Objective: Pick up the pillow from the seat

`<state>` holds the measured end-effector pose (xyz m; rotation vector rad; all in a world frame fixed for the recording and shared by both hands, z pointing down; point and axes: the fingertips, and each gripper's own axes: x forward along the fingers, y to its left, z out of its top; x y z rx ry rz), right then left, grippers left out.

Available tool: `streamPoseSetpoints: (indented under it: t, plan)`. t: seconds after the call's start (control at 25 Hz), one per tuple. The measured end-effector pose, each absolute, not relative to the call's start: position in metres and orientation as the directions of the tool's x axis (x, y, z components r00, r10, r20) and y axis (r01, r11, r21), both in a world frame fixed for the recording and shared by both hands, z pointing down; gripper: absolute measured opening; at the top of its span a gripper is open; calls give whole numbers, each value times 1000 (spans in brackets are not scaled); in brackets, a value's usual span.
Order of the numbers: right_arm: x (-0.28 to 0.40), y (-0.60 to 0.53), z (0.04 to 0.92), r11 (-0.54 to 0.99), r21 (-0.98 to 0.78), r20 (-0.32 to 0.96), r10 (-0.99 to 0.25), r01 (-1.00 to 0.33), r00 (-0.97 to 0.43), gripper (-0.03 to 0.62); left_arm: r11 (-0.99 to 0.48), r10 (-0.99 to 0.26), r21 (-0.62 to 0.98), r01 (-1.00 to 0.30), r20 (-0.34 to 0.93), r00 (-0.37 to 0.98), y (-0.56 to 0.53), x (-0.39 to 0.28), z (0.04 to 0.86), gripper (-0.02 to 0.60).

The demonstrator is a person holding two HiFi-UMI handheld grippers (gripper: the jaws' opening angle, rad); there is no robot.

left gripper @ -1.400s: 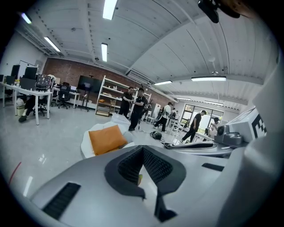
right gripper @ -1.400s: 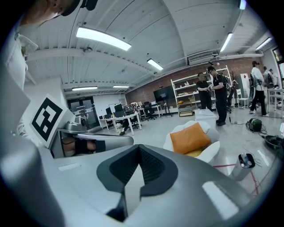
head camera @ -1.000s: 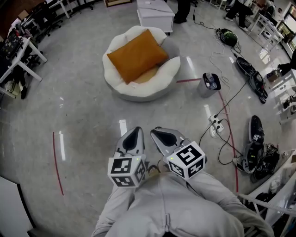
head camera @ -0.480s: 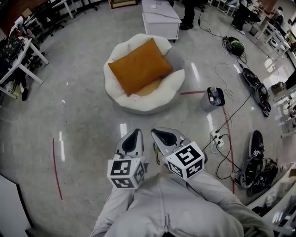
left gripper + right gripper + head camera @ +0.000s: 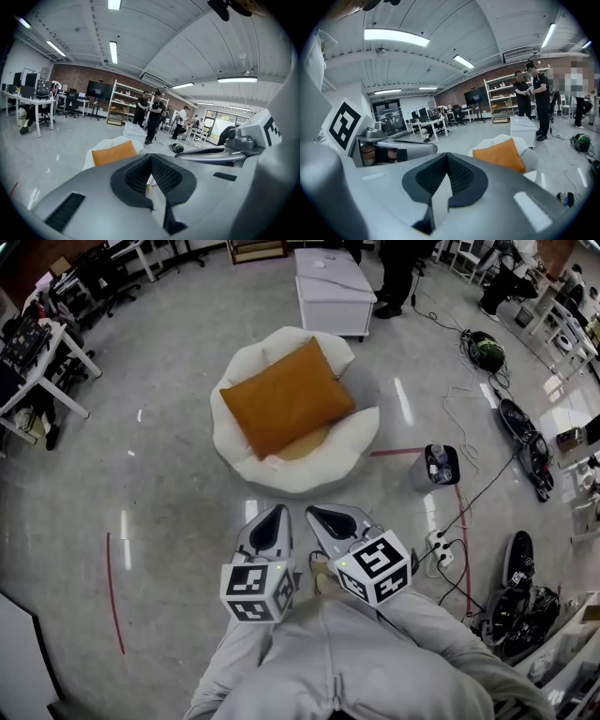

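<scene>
An orange pillow point(image 5: 287, 397) lies tilted on a round white cushioned seat point(image 5: 361, 432) on the floor ahead. The pillow point(image 5: 114, 153) shows small in the left gripper view, and the pillow point(image 5: 500, 154) also shows beyond the jaws in the right gripper view. My left gripper point(image 5: 273, 519) and right gripper point(image 5: 326, 517) are held side by side close to my body, well short of the seat. Both are shut with nothing between their jaws.
A white low cabinet point(image 5: 335, 292) stands behind the seat. A small bin point(image 5: 437, 465), a power strip point(image 5: 438, 547) with cables, and shoes point(image 5: 518, 569) lie at the right. Desks point(image 5: 42, 352) stand at the left. Red tape lines point(image 5: 112, 587) mark the floor. People point(image 5: 152, 112) stand far off.
The seat and pillow have slid lower in the head view and look closer. Both grippers stay shut in the same place near my body.
</scene>
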<state>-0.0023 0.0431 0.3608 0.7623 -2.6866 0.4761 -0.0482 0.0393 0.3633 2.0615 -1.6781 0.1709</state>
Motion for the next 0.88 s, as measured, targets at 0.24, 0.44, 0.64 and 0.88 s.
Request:
streamPoseSetpoints:
  t: [0.24,0.44,0.64,0.88]
  plan:
    - [-2,-4,363,819,-241,384,-413,-521,-826,-2,-107,-898,286,-952,383,216,-8,-48,364,2]
    - [-2,-29,368,825,-238,387,-403,-512,-829,-2,-92,-900,288,-953,385,203,-32,-47,368,2]
    - [-1,-45,368,825,-235,396,-402,-514,-826,-2,-90,-896,284,-955,396,202,-48,-45,367,2]
    - [1,-58,367,817,-250,387,-408,-520,-827,-2,-82,-893,284,-955,405,197,-61,-46,369,2]
